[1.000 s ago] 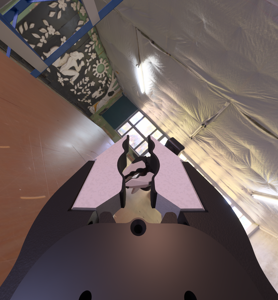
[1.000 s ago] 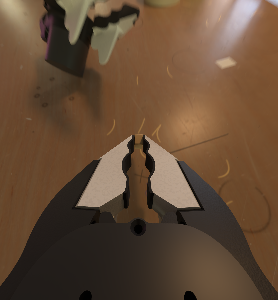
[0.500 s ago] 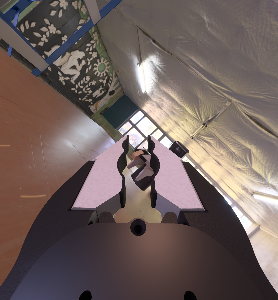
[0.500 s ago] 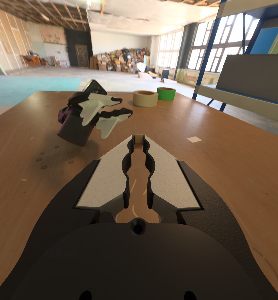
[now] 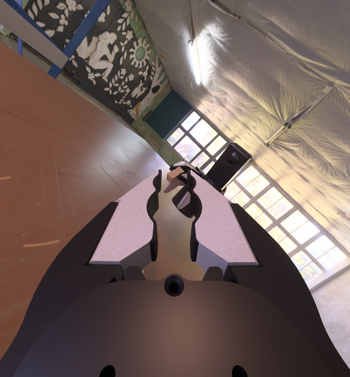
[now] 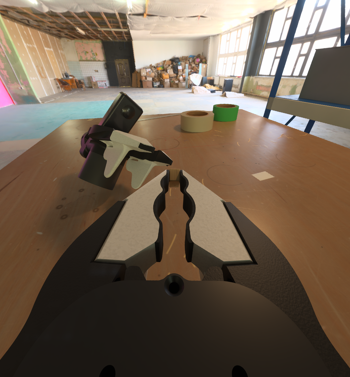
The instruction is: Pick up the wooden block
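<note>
The wooden block [image 6: 174,175] is small and light tan. My right gripper [image 6: 173,173] is shut on it at the fingertips and holds it above the brown table [image 6: 272,214]. My left gripper [image 6: 167,161] hangs tilted just to the upper left of the block, close to it and apart from it. In the left wrist view my left gripper [image 5: 173,172] is open and empty. The block [image 5: 172,177] shows beyond its tips, held by the right gripper's fingers, with that gripper's black camera housing [image 5: 229,163] behind.
A beige tape roll [image 6: 196,121] and a green tape roll [image 6: 225,112] stand at the table's far edge. A blue-framed shelf [image 6: 313,106] stands off the table's right side. A white paper square [image 6: 263,175] lies on the table to the right.
My right gripper has tipped up from facing down at the table to nearly level, with the block still in it. The left gripper now sits closer to the block.
</note>
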Robot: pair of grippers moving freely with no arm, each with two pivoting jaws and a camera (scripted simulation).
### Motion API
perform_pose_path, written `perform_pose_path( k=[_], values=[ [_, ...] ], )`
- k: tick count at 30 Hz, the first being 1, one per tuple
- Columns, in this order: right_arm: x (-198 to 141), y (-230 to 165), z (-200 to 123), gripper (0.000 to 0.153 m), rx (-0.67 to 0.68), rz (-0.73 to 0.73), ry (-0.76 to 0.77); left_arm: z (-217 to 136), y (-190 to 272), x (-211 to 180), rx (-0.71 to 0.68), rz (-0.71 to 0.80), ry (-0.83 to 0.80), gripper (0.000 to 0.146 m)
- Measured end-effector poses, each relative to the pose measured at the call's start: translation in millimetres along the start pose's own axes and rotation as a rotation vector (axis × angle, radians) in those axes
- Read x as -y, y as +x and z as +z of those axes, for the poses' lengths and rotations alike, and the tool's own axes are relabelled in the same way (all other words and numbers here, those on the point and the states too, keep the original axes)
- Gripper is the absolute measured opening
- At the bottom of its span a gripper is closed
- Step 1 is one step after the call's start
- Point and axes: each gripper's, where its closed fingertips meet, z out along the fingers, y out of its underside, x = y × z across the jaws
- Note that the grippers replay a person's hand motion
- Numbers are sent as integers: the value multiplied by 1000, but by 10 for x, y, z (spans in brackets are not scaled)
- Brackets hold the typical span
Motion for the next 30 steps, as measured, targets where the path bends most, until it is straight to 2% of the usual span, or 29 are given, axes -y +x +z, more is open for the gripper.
perform_pose_path(
  k=[30],
  values=[
    [2,33,101,9,31,42,-5,-20,2,29,-32,-47,25,29]
  ],
)
